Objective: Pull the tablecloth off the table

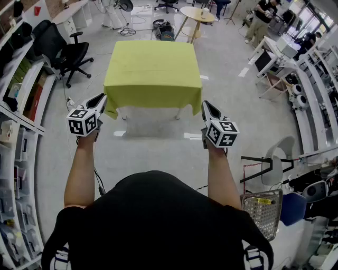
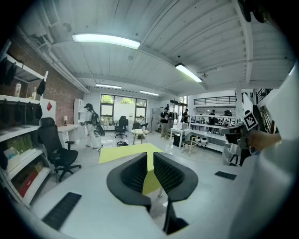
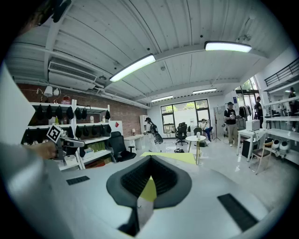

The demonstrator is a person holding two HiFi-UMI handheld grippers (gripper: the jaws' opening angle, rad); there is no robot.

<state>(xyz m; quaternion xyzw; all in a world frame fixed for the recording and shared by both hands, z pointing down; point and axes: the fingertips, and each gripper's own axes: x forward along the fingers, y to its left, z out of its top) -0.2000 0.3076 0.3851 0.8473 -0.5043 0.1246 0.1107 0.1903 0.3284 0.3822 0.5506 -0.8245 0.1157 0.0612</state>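
Note:
A yellow-green tablecloth [image 1: 153,71] covers a square table and hangs over its edges. I stand at its near side. My left gripper [image 1: 102,98] hovers just short of the cloth's near left corner. Its jaws stand a narrow gap apart with nothing between them. In the left gripper view [image 2: 150,156] the tablecloth [image 2: 126,152] shows beyond that gap. My right gripper [image 1: 205,106] sits just short of the near right corner, apart from it. In the right gripper view [image 3: 150,161] its jaw tips meet, and the tablecloth [image 3: 175,157] lies beyond them.
A black office chair [image 1: 66,52] stands left of the table and a round wooden table [image 1: 196,15] behind it. Shelves [image 1: 21,105] line the left wall. A wire basket [image 1: 260,208] and a white chair [image 1: 277,158] stand at my right. People work at the far benches.

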